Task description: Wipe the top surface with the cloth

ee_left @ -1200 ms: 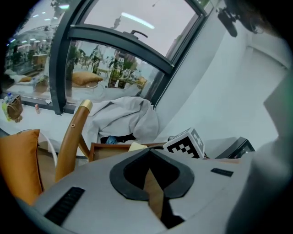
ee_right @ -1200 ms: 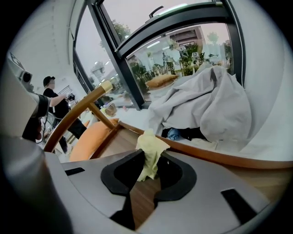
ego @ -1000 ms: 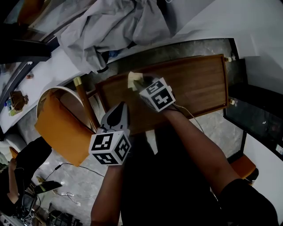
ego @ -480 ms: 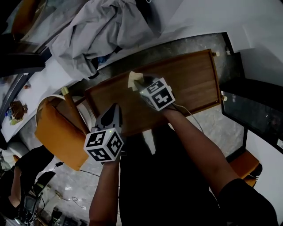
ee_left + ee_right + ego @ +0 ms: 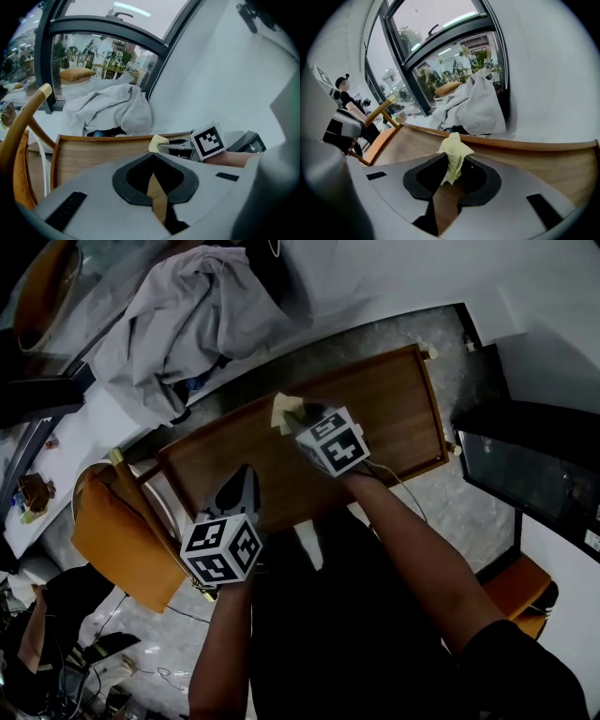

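The wooden table top (image 5: 375, 409) runs across the middle of the head view. My right gripper (image 5: 292, 418) is shut on a pale yellow cloth (image 5: 282, 409) and holds it over the table's far part, left of centre. In the right gripper view the cloth (image 5: 453, 152) sticks up from between the jaws of the right gripper (image 5: 452, 169), over the wood (image 5: 534, 164). My left gripper (image 5: 246, 472) hovers at the table's near edge, jaws shut with nothing between them. The left gripper view looks past that gripper (image 5: 152, 157) to the cloth (image 5: 158, 142) and the right gripper's marker cube (image 5: 208, 139).
An orange-seated wooden chair (image 5: 117, 531) stands at the table's left end. A heap of grey fabric (image 5: 178, 315) lies on the white ledge beyond the table. A dark glass-fronted unit (image 5: 525, 474) stands at the right. A person (image 5: 52, 610) sits at the lower left.
Relative to the table, my right gripper and the cloth have moved rightward, away from the left end. The left gripper has shifted the same way along the near edge.
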Available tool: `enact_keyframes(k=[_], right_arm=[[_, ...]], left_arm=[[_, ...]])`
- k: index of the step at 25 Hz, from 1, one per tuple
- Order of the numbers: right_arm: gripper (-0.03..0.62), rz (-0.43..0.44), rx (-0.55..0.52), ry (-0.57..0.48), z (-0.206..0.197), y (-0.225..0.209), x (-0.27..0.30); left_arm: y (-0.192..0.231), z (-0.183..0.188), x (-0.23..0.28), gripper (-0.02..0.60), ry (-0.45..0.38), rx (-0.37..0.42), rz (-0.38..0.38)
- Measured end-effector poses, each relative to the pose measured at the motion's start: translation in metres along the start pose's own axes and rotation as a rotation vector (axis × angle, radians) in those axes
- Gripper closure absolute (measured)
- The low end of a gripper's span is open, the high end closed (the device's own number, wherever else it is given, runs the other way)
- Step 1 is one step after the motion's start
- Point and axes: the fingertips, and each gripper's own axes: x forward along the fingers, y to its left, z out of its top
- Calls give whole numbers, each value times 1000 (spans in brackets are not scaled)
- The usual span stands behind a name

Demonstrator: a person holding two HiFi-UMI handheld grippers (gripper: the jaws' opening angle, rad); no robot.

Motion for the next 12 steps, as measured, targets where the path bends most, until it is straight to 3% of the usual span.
enact_keyframes(k=[12], right_arm=[[503, -75, 28, -19, -14, -69, -39]], left_arm=[[-38, 1, 31, 569, 33, 42, -27]])
